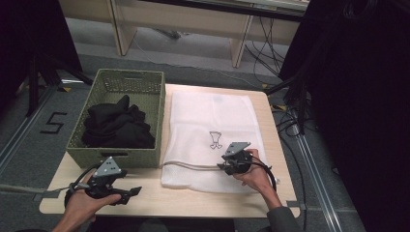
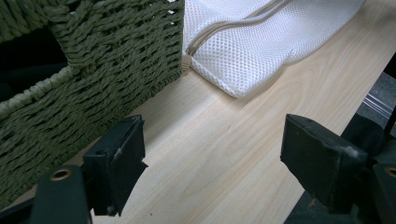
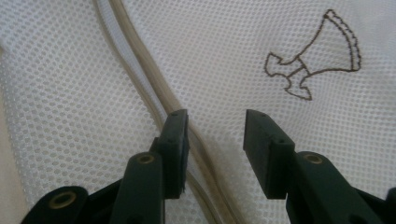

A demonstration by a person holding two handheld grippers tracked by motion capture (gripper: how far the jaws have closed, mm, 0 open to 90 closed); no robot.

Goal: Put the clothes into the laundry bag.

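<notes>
A white mesh laundry bag lies flat on the right half of the wooden table. A beige zipper runs near its front edge, and a small brown stitched emblem marks its middle. My right gripper rests low on the bag's front part. Its jaws stand apart over the mesh, with the zipper passing just under the left jaw; nothing is pinched. My left gripper hovers open over bare wood in front of the basket, with its jaws wide and empty.
A green woven basket stands at the table's left with dark clothes heaped inside. Its front wall is close to my left gripper. The bag's corner lies beside it. Cables and stands ring the table.
</notes>
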